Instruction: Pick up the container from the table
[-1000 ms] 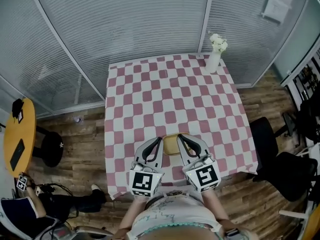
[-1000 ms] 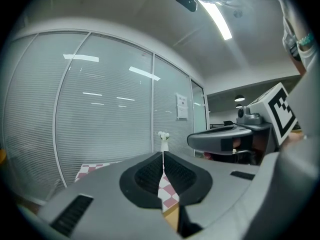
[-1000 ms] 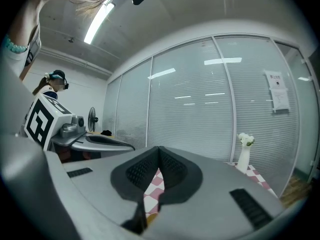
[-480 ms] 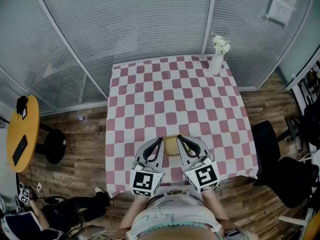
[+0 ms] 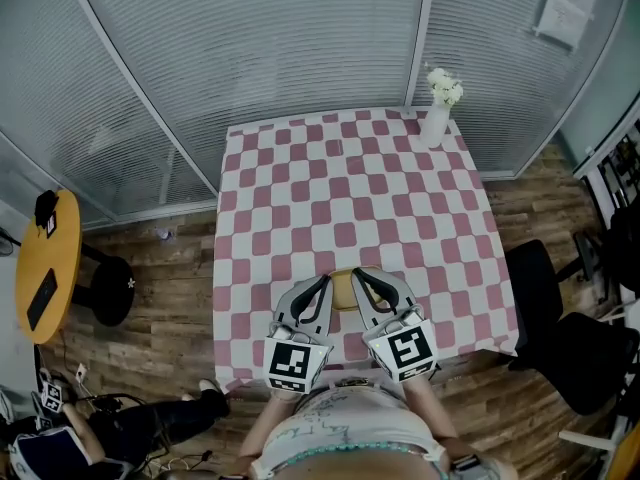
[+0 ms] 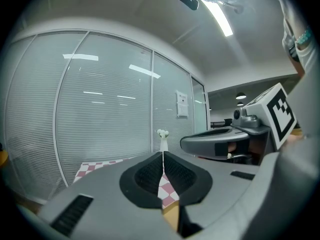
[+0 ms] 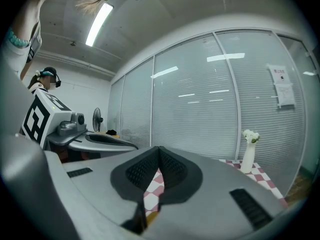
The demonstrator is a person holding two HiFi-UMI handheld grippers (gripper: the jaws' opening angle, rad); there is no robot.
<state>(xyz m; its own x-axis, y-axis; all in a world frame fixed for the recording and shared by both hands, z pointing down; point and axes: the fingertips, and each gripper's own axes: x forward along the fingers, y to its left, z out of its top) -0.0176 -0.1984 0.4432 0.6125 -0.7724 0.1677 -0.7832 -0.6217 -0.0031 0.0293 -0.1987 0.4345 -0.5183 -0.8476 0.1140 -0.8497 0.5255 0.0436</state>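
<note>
Barely shifted since before. Left gripper (image 5: 322, 282) and right gripper (image 5: 358, 274) with fingers closed together, holding nothing, just beside yellow container (image 5: 343, 290) on checkered table (image 5: 340, 188), lower centre of frame.

The head view looks steeply down on the whole desk (image 5: 350, 188) from its near edge. Both gripper views sit low there, facing far, sharing the far-right vase (image 5: 435, 118).

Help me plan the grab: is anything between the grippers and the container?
Nothing visible. The container lies on the table right between the left gripper and right gripper, both shut. The only other thing, a vase, stands at the far corner.
</note>
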